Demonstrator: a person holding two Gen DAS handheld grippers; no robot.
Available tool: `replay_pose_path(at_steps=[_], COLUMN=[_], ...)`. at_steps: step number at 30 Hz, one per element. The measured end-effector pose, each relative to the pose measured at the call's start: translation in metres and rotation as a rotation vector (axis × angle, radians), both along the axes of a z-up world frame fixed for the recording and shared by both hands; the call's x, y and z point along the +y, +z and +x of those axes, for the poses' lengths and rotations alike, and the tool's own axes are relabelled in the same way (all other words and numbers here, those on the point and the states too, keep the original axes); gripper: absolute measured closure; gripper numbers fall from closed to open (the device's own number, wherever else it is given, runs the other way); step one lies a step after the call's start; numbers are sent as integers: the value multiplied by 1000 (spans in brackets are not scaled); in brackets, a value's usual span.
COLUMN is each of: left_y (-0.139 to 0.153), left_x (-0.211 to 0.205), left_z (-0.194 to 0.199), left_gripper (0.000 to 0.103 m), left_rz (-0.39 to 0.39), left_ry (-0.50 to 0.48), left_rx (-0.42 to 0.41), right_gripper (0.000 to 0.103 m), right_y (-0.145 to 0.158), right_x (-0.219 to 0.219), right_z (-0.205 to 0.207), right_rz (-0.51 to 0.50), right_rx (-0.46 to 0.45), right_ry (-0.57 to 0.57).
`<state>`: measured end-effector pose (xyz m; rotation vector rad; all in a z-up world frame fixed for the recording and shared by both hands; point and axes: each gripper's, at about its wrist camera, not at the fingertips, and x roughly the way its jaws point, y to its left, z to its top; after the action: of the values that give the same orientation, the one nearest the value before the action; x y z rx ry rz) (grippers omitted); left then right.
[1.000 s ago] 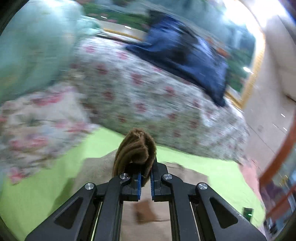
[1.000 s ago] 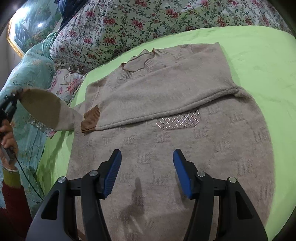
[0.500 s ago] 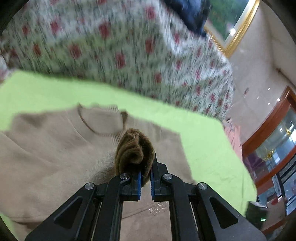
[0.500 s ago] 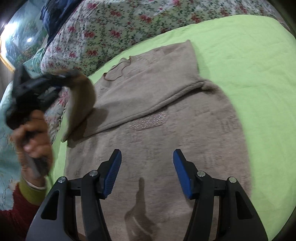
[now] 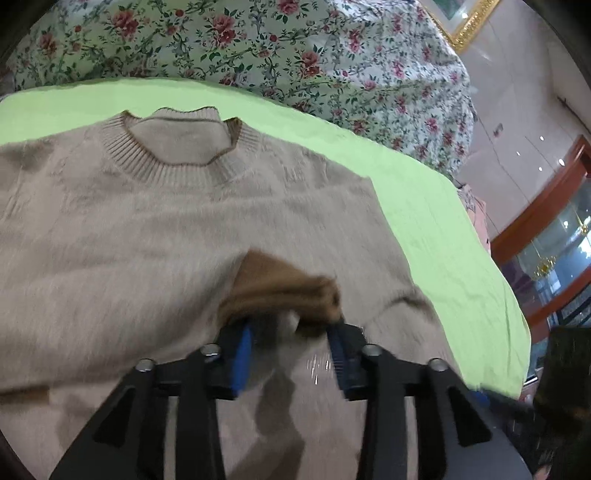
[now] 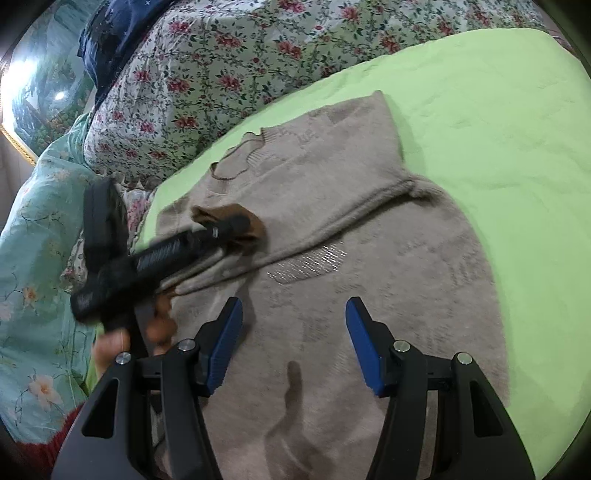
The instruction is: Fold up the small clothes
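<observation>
A beige knit sweater (image 5: pixel 147 221) lies flat on the green sheet, neckline (image 5: pixel 177 147) at the far end. One sleeve is folded across the chest in the right wrist view, above a sparkly patch (image 6: pixel 310 260). The other sleeve's brown cuff (image 5: pixel 280 288) rests on the chest at the tips of my left gripper (image 5: pixel 291 332). Its jaws are opening, and the cuff drapes loosely across them without being pinched. In the right wrist view the left gripper (image 6: pixel 229 225) lies low over the cuff (image 6: pixel 255 225). My right gripper (image 6: pixel 293 332) hovers open over the sweater's lower body (image 6: pixel 369 295), nothing between its fingers.
The green sheet (image 6: pixel 498 129) extends right of the sweater. A floral quilt (image 6: pixel 221 74) is heaped behind it, with a navy cloth (image 6: pixel 110 29) on top and a teal blanket (image 6: pixel 37 240) at the left. A person's hand (image 6: pixel 147 328) grips the left tool.
The left gripper swung in and down over the sweater, carrying the brown cuff onto the chest, and its jaws have parted. The right gripper has barely moved.
</observation>
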<state>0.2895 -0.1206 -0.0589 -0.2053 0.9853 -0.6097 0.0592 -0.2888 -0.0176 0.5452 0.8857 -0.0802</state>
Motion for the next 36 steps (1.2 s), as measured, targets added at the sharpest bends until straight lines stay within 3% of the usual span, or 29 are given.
replay_pose_path(at_steps=[5, 9, 12, 13, 17, 19, 20, 21, 22, 23, 27, 29, 31, 34, 36], left_y=[5, 5, 5, 4, -3, -3, -4, -5, -7, -7, -4, -2, -2, -4, -5], left_x=[52, 115, 172, 196, 244, 252, 253, 255, 257, 259, 254, 248, 244, 237, 238], left_z=[-43, -67, -73, -72, -59, -52, -49, -46, -46, -45, -41, -36, -30, -24, -24], left_gripper=[54, 54, 54, 54, 57, 57, 57, 57, 58, 58, 59, 59, 59, 59, 65], left_rz=[0, 54, 113, 117, 75, 105, 120, 119, 115, 112, 124, 135, 140, 154, 167], left_ry=[39, 168, 327, 394, 496, 526, 532, 538, 545, 553, 564, 566, 573, 584, 600], left_rx=[13, 6, 3, 6, 40, 31, 33, 36, 38, 37, 27, 16, 15, 21, 18], right_gripper=[43, 43, 44, 43, 44, 44, 49, 73, 85, 90, 91, 91, 91, 91, 91], right_y=[-4, -13, -21, -22, -37, -45, -46, -45, -40, -30, 33, 55, 54, 27, 11], right_x=[4, 8, 9, 8, -1, 0, 3, 6, 9, 10, -2, -15, -31, -45, -46], right_z=[28, 59, 80, 85, 108, 118, 122, 126, 129, 132, 118, 110, 110, 114, 116], right_rz=[36, 79, 102, 89, 86, 115, 127, 127, 118, 117, 76, 13, -35, -20, -44], right_rx=[0, 10, 12, 13, 75, 95, 93, 91, 83, 55, -151, -190, -158, -67, -26], right_ry=[24, 50, 48, 37, -40, -23, -6, 16, 31, 52, 52, 11, -15, -26, -21])
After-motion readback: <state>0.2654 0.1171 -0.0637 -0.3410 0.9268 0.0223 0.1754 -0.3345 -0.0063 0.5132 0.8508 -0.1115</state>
